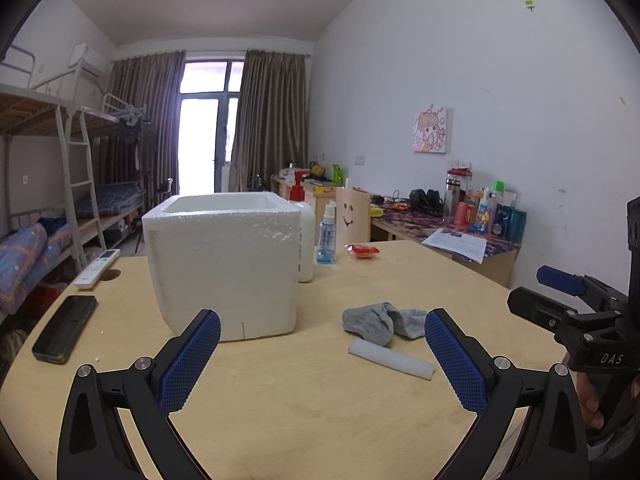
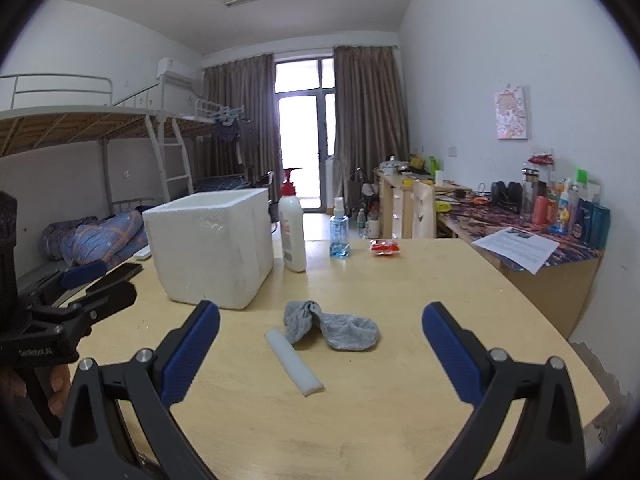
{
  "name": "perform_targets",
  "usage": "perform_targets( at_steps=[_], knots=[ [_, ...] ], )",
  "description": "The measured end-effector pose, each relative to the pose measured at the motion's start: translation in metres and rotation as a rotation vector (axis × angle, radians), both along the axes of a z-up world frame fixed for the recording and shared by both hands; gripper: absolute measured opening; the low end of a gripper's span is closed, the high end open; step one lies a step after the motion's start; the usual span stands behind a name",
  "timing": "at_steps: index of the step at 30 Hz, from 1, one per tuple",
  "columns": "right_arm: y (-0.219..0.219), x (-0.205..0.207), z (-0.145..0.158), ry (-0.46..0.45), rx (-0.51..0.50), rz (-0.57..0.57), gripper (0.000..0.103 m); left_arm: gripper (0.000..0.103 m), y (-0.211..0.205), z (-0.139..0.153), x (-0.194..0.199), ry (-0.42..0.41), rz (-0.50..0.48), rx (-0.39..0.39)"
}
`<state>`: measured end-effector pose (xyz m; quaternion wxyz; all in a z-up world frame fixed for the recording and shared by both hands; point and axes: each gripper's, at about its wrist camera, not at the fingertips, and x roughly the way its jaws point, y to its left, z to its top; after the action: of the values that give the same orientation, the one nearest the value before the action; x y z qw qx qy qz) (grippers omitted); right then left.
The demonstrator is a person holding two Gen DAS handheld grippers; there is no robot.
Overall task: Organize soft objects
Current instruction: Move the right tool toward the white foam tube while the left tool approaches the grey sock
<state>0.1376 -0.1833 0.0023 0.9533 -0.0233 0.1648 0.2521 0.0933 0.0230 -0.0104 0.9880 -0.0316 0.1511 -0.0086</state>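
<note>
Both sets of blue-padded jaws stand wide apart and empty, the left gripper (image 1: 322, 354) and right gripper (image 2: 321, 350) poised low over the pale wooden table (image 2: 400, 400). Ahead lie 2 soft items, a crumpled grey sock (image 2: 332, 326) touching a white foam strip (image 2: 294, 362), probably awaiting transfer into the open-topped white polystyrene box (image 1: 224, 264) just beside them. The box's interior is hidden.
</note>
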Motion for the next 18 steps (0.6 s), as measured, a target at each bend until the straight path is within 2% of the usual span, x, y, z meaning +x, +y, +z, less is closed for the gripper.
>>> perform_targets(
  at_steps=[14,16,18],
  knots=[
    [0.029,0.028,-0.029,0.092,-0.132,0.132,0.102,0.102,0.009,-0.015,0.028,0.085,0.018,-0.023],
    [0.029,0.031,-0.031,0.103,-0.137,0.154,0.099,0.102,0.011,-0.015,0.030,0.086,0.018,-0.021],
    [0.032,0.038,-0.035,0.142,-0.146,0.182,0.092,0.102,0.011,-0.015,0.032,0.091,0.016,-0.026]
  ],
)
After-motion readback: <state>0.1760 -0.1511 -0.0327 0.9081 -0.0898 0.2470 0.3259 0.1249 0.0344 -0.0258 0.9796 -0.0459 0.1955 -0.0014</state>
